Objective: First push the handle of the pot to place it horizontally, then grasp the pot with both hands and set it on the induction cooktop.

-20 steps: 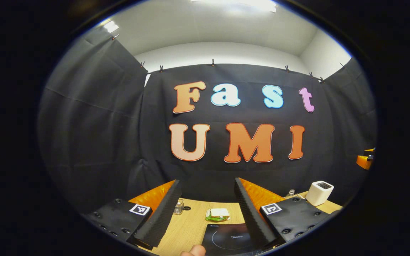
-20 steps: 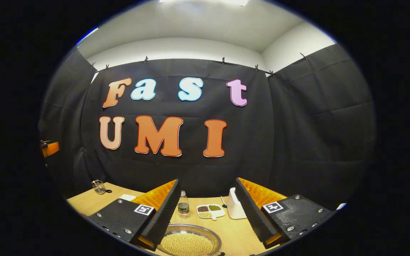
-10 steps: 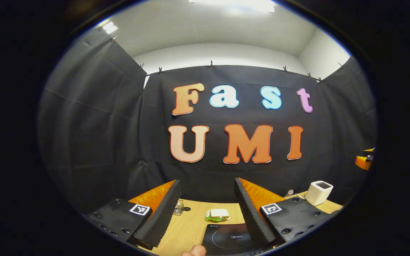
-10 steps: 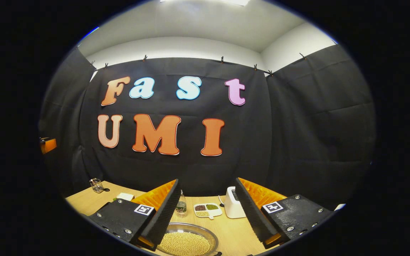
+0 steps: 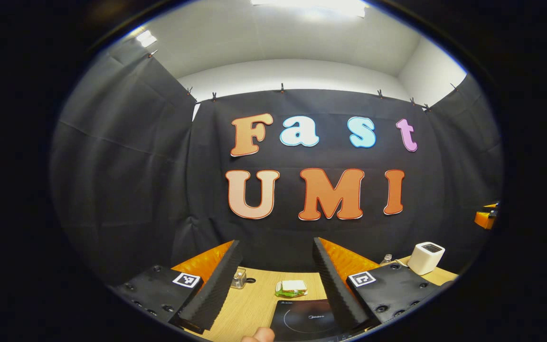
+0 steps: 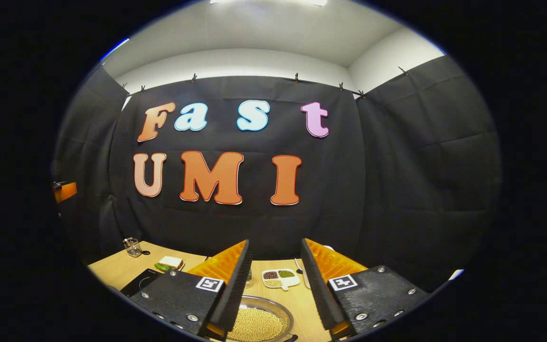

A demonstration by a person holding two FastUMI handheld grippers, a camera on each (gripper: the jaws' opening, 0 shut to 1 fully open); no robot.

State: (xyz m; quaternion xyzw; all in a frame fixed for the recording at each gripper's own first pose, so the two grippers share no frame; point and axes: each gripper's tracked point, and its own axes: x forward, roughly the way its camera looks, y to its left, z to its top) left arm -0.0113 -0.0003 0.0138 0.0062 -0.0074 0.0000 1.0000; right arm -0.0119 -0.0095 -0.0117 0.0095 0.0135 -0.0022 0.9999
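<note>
Narrowed since earlier: right gripper [image 6: 273, 280], jaws closer yet parted and empty above the bean-filled pot [image 6: 259, 323]; left gripper [image 5: 276, 280] spread over the cooktop [image 5: 304, 320]; pot likely heavy, stiff, slick—grip opposite rim points.

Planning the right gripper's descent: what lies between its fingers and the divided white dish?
In the right gripper view, the round metal pot of yellow beans lies before the divided white dish, below the right gripper.

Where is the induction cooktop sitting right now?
In the left gripper view the induction cooktop lies flat on the wooden table, low and right of centre, just in front of the sandwich on a green plate.
</note>
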